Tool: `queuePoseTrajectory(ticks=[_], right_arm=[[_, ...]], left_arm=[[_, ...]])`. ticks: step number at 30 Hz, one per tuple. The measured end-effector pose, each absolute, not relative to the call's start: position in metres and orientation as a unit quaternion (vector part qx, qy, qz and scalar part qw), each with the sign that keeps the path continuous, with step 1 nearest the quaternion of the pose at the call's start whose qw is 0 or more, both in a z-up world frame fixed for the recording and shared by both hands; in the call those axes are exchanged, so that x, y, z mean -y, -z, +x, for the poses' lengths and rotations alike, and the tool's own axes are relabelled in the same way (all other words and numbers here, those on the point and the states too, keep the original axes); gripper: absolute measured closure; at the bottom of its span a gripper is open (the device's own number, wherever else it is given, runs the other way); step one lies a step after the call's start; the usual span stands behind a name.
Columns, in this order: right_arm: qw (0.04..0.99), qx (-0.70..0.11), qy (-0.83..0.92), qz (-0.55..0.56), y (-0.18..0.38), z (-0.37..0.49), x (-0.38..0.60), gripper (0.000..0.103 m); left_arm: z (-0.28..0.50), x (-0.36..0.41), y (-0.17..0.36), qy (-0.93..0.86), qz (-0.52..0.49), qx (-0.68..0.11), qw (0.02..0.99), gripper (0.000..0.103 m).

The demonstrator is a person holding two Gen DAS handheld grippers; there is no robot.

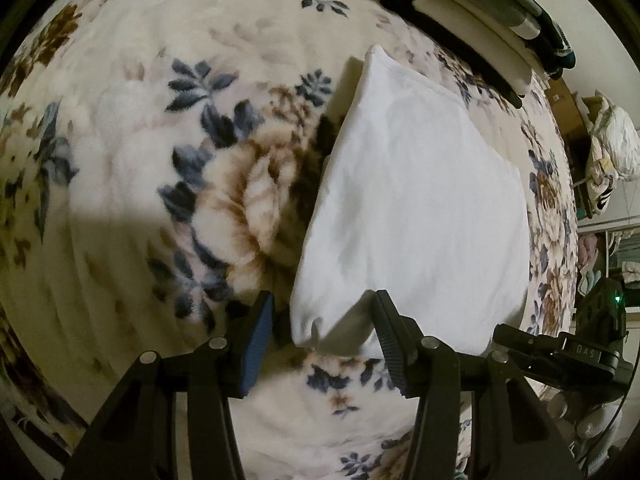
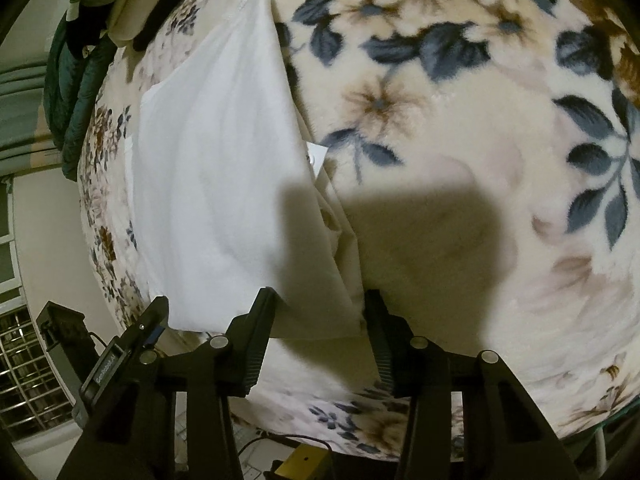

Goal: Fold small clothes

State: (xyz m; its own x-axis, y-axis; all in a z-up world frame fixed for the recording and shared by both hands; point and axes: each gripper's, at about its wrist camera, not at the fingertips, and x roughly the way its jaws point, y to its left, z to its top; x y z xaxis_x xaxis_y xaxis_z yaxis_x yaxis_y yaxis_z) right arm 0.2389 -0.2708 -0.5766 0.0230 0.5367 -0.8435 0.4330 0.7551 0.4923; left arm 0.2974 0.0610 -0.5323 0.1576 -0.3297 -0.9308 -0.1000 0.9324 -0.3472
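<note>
A white garment (image 1: pixel 416 208) lies folded into a narrow long shape on the floral blanket (image 1: pixel 140 140). My left gripper (image 1: pixel 324 322) is open, its jaws on either side of the garment's near left corner, just above it. In the right wrist view the same garment (image 2: pixel 224 168) runs up the left half. My right gripper (image 2: pixel 320 318) is open, its jaws astride the garment's near right corner, with a small white tag (image 2: pixel 318 156) peeking out along the right edge. Neither gripper holds the cloth.
A stack of folded clothes (image 1: pixel 480 12) in cream, black and green sits at the blanket's far edge, also in the right wrist view (image 2: pixel 80 60). The other gripper's body (image 1: pixel 576 344) is at the right. The bed edge is close to both grippers.
</note>
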Motion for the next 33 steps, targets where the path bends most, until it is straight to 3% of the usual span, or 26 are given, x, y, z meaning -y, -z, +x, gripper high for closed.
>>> queuePoseTrajectory(ticks=[2, 3, 4, 5, 7, 12, 15, 17, 18, 19, 26, 33], right_arm=[[0.626, -0.698, -0.042, 0.344, 0.577, 0.24, 0.271, 0.058], [0.627, -0.698, -0.042, 0.343, 0.577, 0.24, 0.271, 0.065], [0.629, -0.697, -0.042, 0.342, 0.577, 0.24, 0.27, 0.082], [0.631, -0.695, -0.042, 0.342, 0.576, 0.241, 0.27, 0.089], [0.641, -0.687, -0.036, 0.34, 0.571, 0.242, 0.272, 0.095], [0.635, -0.696, -0.032, 0.333, 0.572, 0.244, 0.274, 0.096], [0.628, -0.7, -0.053, 0.337, 0.572, 0.249, 0.278, 0.09], [0.628, -0.69, -0.058, 0.355, 0.569, 0.252, 0.292, 0.067], [0.631, -0.682, -0.058, 0.365, 0.568, 0.254, 0.298, 0.049], [0.634, -0.673, -0.059, 0.377, 0.568, 0.255, 0.305, 0.045], [0.596, -0.643, -0.113, 0.468, 0.613, 0.292, 0.323, 0.045], [0.575, -0.643, -0.163, 0.48, 0.627, 0.319, 0.3, 0.046]], left_arm=[[0.298, -0.06, 0.533, 0.082, -0.17, -0.642, 0.743, 0.058], [0.297, -0.06, 0.532, 0.084, -0.172, -0.64, 0.744, 0.058], [0.296, -0.06, 0.532, 0.091, -0.179, -0.637, 0.745, 0.076], [0.296, -0.06, 0.532, 0.097, -0.186, -0.636, 0.743, 0.094], [0.293, -0.062, 0.53, 0.104, -0.205, -0.632, 0.74, 0.096], [0.294, -0.076, 0.535, 0.114, -0.237, -0.64, 0.722, 0.095], [0.297, -0.086, 0.529, 0.123, -0.257, -0.648, 0.707, 0.085], [0.301, -0.095, 0.522, 0.13, -0.277, -0.633, 0.711, 0.064], [0.304, -0.1, 0.521, 0.134, -0.288, -0.623, 0.715, 0.056], [0.31, -0.104, 0.522, 0.135, -0.294, -0.615, 0.719, 0.045], [0.361, -0.087, 0.575, 0.176, -0.336, -0.62, 0.687, 0.044], [0.367, -0.055, 0.571, 0.2, -0.31, -0.611, 0.7, 0.048]])
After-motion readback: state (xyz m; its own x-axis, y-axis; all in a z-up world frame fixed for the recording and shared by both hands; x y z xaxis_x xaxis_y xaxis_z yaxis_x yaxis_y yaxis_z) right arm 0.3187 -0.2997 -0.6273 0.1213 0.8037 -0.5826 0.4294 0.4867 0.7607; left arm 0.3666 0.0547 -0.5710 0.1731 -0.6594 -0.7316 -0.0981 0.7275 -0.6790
